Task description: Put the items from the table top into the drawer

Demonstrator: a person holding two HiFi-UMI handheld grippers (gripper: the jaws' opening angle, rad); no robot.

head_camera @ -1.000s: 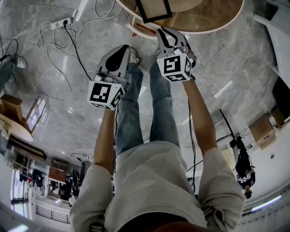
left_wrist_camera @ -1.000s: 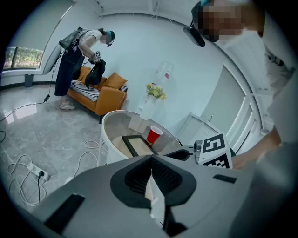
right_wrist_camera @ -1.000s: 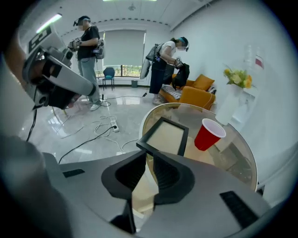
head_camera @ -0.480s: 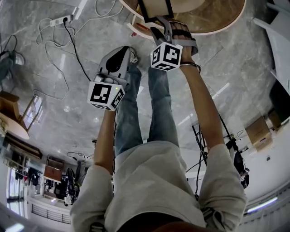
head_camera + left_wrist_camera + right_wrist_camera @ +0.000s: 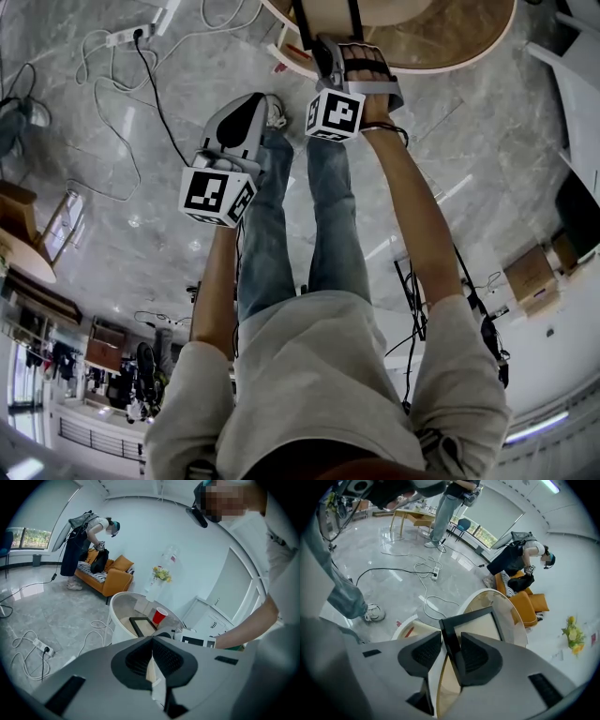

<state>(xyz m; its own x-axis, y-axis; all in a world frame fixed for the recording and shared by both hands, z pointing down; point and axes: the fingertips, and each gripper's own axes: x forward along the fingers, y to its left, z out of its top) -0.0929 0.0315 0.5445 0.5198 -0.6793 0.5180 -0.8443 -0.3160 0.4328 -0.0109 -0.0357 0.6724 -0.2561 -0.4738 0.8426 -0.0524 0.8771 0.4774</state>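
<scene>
A black picture frame (image 5: 478,623) with a beige middle lies on the round table (image 5: 450,37). My right gripper (image 5: 451,633) reaches steeply down over the table's near edge. Its jaws are closing with the frame's black side bar between them, and a sliver of gap still shows at one pad. In the head view the right gripper (image 5: 330,47) sits at the frame (image 5: 323,11). A red cup (image 5: 160,616) stands beyond the frame (image 5: 140,625). A white open drawer (image 5: 405,625) juts out under the table top. My left gripper (image 5: 152,641) hangs shut and empty over the floor.
White cables and a power strip (image 5: 127,37) trail over the grey floor left of the table. Another person (image 5: 89,536) bends over an orange sofa (image 5: 110,576) in the distance. A white cabinet (image 5: 211,620) stands behind the table. Cardboard boxes (image 5: 534,272) sit on the right.
My right gripper has rolled and dropped towards the table, ending over the frame's edge. The left gripper has stayed in place.
</scene>
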